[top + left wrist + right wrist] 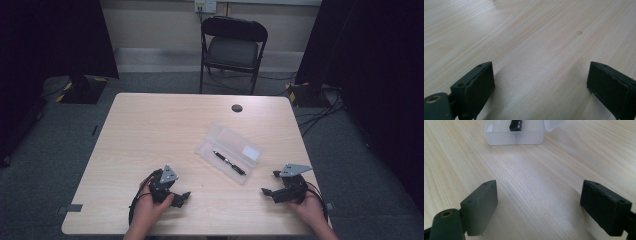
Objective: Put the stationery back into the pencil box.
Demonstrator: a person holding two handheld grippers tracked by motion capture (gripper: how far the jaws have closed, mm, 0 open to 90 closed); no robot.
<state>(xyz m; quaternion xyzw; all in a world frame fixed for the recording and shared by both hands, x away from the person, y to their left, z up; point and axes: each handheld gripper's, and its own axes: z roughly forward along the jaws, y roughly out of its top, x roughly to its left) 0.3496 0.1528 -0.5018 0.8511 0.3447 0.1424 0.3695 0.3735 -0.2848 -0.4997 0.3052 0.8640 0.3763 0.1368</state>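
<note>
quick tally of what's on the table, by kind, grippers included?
Clear plastic case, lid open: 1
Black pen, lying in the case: 1
Handheld grippers, both with jaws open, holding nothing: 2, left gripper and right gripper
Dark round grommet near the table's far edge: 1
Total: 5

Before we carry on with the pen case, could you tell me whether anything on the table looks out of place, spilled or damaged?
Nothing stands out. The clear plastic case lies open at a slant on the table with the black pen inside it. Nothing looks spilled or broken. The left gripper and right gripper rest open, apart from the case.
</note>
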